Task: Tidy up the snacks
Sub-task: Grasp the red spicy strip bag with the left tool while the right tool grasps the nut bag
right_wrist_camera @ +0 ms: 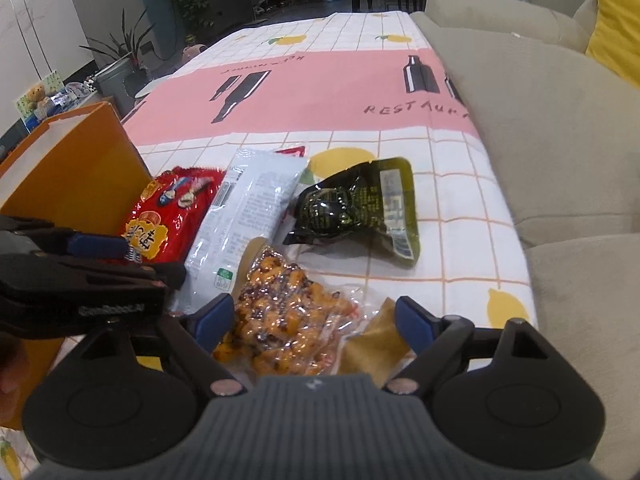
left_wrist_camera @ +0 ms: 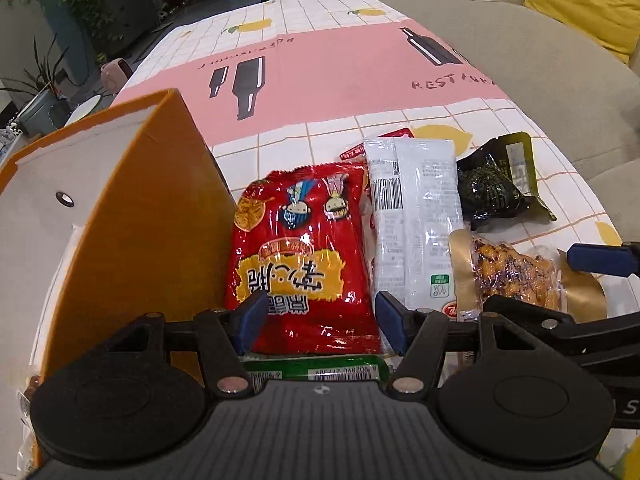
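Between the spread blue fingers of the left gripper (left_wrist_camera: pixel 322 322) lies a red noodle packet (left_wrist_camera: pixel 304 256), flat on the cloth; the pads stand apart on either side of its near end and I cannot tell whether they touch it. At 3 o'clock from that packet, touching it, is a long white packet (left_wrist_camera: pixel 416 220) lying barcode-side up. At 9 o'clock an orange box (left_wrist_camera: pixel 132 216) stands beside the red packet, its white inside facing left. Under the gripper, at 6 o'clock, a green packet (left_wrist_camera: pixel 316 370) shows only its edge.

The right gripper (right_wrist_camera: pixel 314 322) also has its jaws wide, hanging over a clear vacuum pack of orange-brown snack pieces (right_wrist_camera: pixel 280 320), which sits between the fingers with gaps on both sides. At 1 o'clock from that pack a dark green pouch (right_wrist_camera: pixel 360 208) lies apart on the tablecloth (right_wrist_camera: pixel 340 88), checked white with lemons and a pink band. At 3 o'clock a beige sofa (right_wrist_camera: pixel 560 160) borders the cloth.
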`<state>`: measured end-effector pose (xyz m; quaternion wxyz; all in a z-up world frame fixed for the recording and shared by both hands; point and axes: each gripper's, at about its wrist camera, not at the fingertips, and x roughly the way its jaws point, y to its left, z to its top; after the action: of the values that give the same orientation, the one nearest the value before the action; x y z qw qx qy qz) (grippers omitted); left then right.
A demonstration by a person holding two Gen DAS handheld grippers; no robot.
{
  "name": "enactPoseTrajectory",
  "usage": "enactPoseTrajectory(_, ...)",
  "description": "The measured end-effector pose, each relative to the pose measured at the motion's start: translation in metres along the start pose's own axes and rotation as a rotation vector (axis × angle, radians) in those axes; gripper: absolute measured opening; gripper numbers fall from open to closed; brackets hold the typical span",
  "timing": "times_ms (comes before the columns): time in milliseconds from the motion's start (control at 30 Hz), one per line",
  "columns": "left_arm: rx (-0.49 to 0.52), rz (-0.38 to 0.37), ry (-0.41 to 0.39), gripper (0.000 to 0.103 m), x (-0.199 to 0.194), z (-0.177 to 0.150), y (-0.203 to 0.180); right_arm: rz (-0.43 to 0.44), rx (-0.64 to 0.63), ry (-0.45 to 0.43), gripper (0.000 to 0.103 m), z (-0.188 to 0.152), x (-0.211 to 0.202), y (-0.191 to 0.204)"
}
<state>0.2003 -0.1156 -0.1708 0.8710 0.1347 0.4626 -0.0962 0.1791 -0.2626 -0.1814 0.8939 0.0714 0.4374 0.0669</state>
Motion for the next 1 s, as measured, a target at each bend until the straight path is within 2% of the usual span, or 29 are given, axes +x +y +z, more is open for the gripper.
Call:
enactPoseTrajectory(33, -0.013, -0.01, 0.021, 0.066, 0.002, -0.001, 0.002, 0.004, -0.002, 0.003, 0.085, 0.0, 0.0, 0.0)
enactPoseTrajectory(67, -0.034, -0.03, 0.034, 0.064, 0.003, -0.003, 0.004, 0.01, -0.006, 0.007, 0.084, 0.0, 0.0, 0.001)
enactPoseTrajectory(167, -0.056, -0.054, 0.026, 0.051, -0.002, -0.007, 0.008, 0.033, -0.022, 0.014, 0.07, -0.002, -0.001, 0.005)
enactPoseTrajectory(200, -0.055, -0.064, 0.023, 0.041, -0.004, -0.007, 0.008, 0.041, -0.031, 0.011, 0.063, -0.002, -0.003, 0.007)
enactPoseTrajectory(233, -0.053, -0.081, 0.031, 0.03, -0.006, -0.009, 0.007, 0.045, -0.045, 0.009, 0.062, -0.002, -0.006, 0.01)
enactPoseTrajectory(267, -0.052, -0.096, 0.04, 0.027, -0.007, -0.01, 0.007, 0.035, -0.058, 0.01, 0.057, -0.002, -0.007, 0.013)
enactPoseTrajectory(300, -0.049, -0.114, 0.05, 0.015, -0.009, -0.013, 0.006, 0.024, -0.072, 0.002, 0.052, -0.003, -0.01, 0.015)
enactPoseTrajectory(333, -0.054, -0.136, 0.058, 0.009, -0.01, -0.015, 0.006, 0.029, -0.076, 0.0, 0.051, -0.004, -0.013, 0.015)
enactPoseTrajectory(400, -0.057, -0.146, 0.06, 0.006, -0.012, -0.019, 0.008, 0.039, -0.058, 0.011, 0.045, -0.005, -0.016, 0.013)
enactPoseTrajectory(567, -0.071, -0.196, 0.096, 0.004, -0.022, -0.03, 0.013, 0.043, -0.024, 0.037, 0.043, -0.011, -0.026, 0.007)
enactPoseTrajectory(633, -0.059, -0.209, 0.118, 0.004, -0.029, -0.035, 0.011, 0.031, -0.037, 0.044, 0.03, -0.015, -0.031, 0.008)
enactPoseTrajectory(767, -0.081, -0.251, 0.191, 0.003, -0.044, -0.047, 0.009, 0.036, -0.009, 0.085, 0.028, -0.021, -0.041, 0.004)
enactPoseTrajectory(933, -0.155, -0.326, 0.302, 0.004, -0.051, -0.063, 0.009, 0.045, 0.064, 0.13, 0.028, -0.029, -0.05, 0.0)
enactPoseTrajectory(1000, -0.176, -0.359, 0.334, 0.003, -0.053, -0.068, 0.008, 0.044, 0.091, 0.149, 0.022, -0.034, -0.055, -0.001)
